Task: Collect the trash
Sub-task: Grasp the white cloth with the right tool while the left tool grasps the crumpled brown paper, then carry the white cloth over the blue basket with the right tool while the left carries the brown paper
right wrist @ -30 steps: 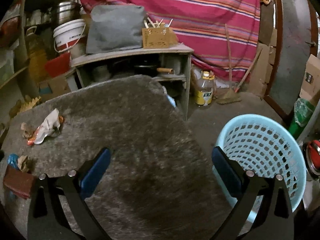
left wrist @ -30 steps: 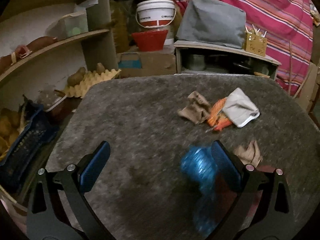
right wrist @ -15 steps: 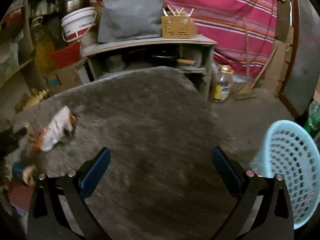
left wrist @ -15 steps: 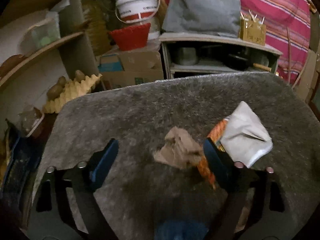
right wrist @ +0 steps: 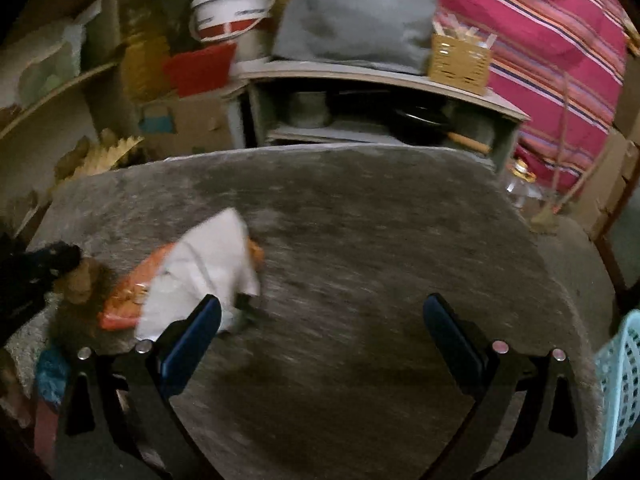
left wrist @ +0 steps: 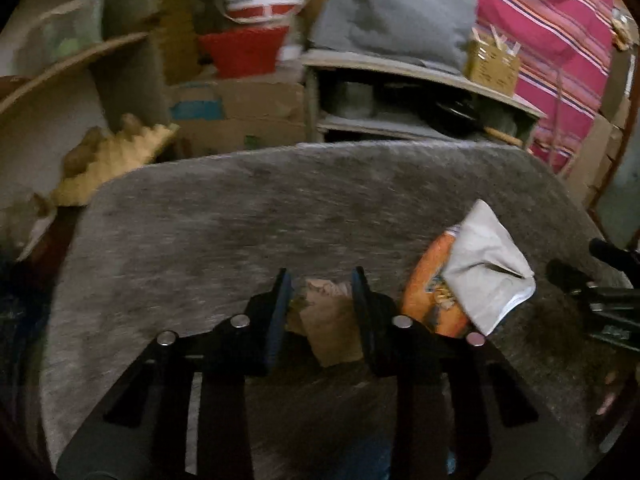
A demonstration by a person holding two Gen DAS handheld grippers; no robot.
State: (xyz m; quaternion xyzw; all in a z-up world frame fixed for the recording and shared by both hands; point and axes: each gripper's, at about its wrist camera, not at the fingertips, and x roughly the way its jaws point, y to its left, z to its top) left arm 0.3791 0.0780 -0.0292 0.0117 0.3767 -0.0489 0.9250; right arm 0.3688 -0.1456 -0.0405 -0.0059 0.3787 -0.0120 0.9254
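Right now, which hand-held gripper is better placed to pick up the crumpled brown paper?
Left. The left hand-held gripper is closing with the crumpled brown paper between its fingers. The right hand-held gripper stands open beside the orange and white wrapper.

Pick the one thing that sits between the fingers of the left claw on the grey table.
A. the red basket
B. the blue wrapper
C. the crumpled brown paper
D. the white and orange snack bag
C: in the left wrist view the left claw is closing around the crumpled brown paper, while the white and orange snack bag lies beside it, outside the fingers.
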